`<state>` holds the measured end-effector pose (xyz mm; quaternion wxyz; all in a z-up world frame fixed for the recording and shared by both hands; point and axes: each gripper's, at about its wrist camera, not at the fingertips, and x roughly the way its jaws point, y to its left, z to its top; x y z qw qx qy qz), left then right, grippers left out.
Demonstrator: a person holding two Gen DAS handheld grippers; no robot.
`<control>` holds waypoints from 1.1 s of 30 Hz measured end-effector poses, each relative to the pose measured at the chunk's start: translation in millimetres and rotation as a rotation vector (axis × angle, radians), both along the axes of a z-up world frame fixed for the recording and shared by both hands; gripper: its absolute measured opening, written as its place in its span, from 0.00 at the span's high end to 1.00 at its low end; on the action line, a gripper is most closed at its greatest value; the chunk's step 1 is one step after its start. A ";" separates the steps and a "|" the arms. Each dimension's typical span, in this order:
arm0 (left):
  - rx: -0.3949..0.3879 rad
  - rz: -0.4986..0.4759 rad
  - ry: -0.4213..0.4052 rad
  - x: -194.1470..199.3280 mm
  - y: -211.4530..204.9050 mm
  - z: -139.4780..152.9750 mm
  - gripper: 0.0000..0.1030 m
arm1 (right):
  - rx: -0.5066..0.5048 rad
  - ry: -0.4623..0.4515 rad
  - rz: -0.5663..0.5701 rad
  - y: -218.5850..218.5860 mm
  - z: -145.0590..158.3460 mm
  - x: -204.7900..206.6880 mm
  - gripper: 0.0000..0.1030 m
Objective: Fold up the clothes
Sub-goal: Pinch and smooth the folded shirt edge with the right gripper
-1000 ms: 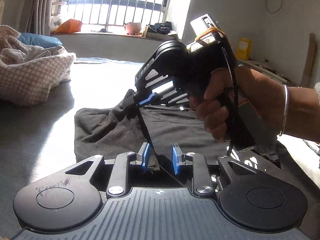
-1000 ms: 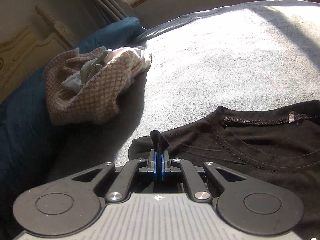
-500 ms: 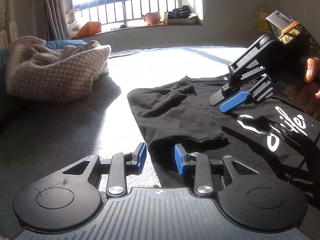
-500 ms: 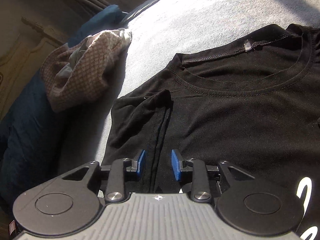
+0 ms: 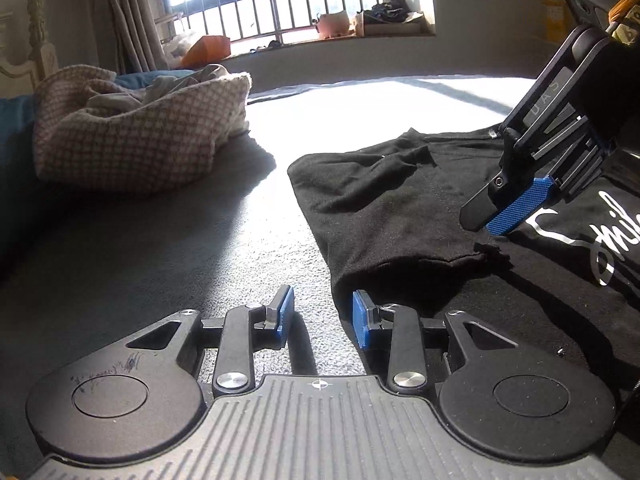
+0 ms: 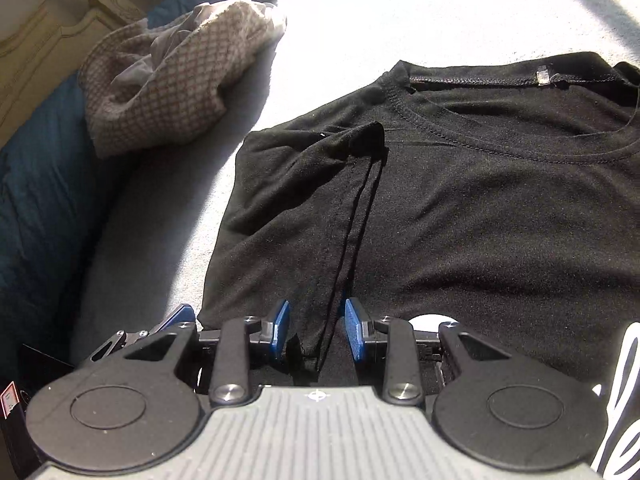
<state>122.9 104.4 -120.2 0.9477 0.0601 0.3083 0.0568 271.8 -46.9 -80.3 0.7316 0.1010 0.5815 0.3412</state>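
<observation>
The black cotton T-shirt with white lettering (image 5: pixel 400 208) lay flat on the grey bedcover (image 5: pixel 160 264), its near sleeve folded in over the chest. From the left wrist camera, the left gripper (image 5: pixel 323 322) hung low at the shirt's near corner, jaws parted and empty, one blue pad just beside the cloth edge and the other over bare cover. The right gripper (image 5: pixel 496 210) hovered above the shirt's front, beside the lettering. A crumpled beige checked garment (image 5: pixel 136 132) sat well apart from the shirt, toward the barred window (image 5: pixel 296 0).

From the right wrist camera, the right gripper (image 6: pixel 317 330) stood released above the T-shirt (image 6: pixel 480 208), its jaws apart with the folded sleeve's edge running between them, unpinched. The checked garment (image 6: pixel 176 80) lay beyond the shirt's shoulder, against a dark blue blanket (image 6: pixel 40 184).
</observation>
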 end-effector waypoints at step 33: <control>-0.106 0.035 0.020 -25.4 25.4 8.2 0.70 | -0.068 -0.277 -0.043 -5.5 33.8 -28.8 0.86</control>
